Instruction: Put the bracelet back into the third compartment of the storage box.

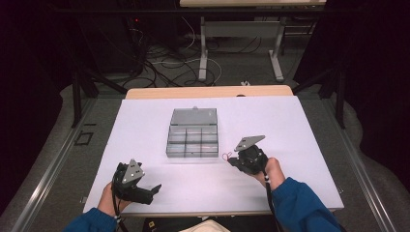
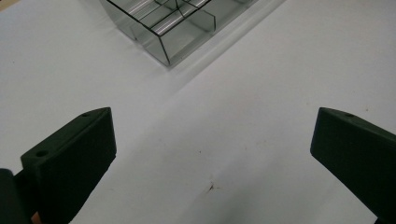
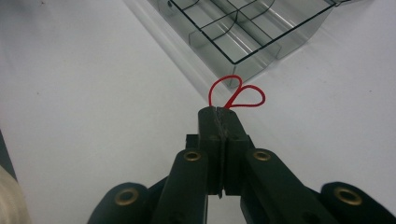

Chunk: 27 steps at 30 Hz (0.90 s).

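Lab: floor cables [image 1: 164,65], dark curtains [image 1: 367,72], worktable [image 1: 145,130].

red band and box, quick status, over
Right gripper shut on red rubber band. Left gripper open, holding nothing. Clear compartment box open, nothing blocking the way.

We're looking down the right gripper [image 3: 218,112], jaws pinched tight on a red rubber band [image 3: 236,95], two loops poking out past the tips. Clear compartment box [image 3: 243,28] just beyond; band's prob. near its corner, touching or not we can't tell. White table [image 3: 84,93] below.
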{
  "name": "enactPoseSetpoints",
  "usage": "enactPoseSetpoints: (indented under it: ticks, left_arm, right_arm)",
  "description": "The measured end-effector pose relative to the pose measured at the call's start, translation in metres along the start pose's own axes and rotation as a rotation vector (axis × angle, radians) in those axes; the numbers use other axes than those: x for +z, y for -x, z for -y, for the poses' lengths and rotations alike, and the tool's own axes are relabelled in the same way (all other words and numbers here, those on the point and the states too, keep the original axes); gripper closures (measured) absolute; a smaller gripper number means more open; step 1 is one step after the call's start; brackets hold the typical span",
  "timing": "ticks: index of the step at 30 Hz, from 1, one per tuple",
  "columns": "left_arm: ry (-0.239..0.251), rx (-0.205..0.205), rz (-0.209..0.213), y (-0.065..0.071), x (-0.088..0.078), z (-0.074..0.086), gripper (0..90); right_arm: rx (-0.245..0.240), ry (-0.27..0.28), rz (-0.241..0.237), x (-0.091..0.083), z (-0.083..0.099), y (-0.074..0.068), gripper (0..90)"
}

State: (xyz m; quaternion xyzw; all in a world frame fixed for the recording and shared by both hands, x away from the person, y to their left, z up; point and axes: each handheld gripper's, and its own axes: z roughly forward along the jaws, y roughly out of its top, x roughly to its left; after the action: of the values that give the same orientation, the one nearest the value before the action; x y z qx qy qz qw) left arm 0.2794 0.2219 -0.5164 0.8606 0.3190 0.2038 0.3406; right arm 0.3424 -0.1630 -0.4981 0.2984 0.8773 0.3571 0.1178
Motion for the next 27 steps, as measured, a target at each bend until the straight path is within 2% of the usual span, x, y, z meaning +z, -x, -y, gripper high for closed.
enactPoseSetpoints:
  ticks: [8,27]
  left_arm:
    - [0.0,-0.004,0.003,0.0,0.0,0.0,0.2]
    - [-0.006,-0.003,0.007,0.0,0.001,0.0,0.2]
  right_arm:
    - [0.009,0.023,0.028,-0.008,-0.002,0.007,90.0]
    - [0.01,0.056,0.071,-0.009,-0.013,0.026,90.0]
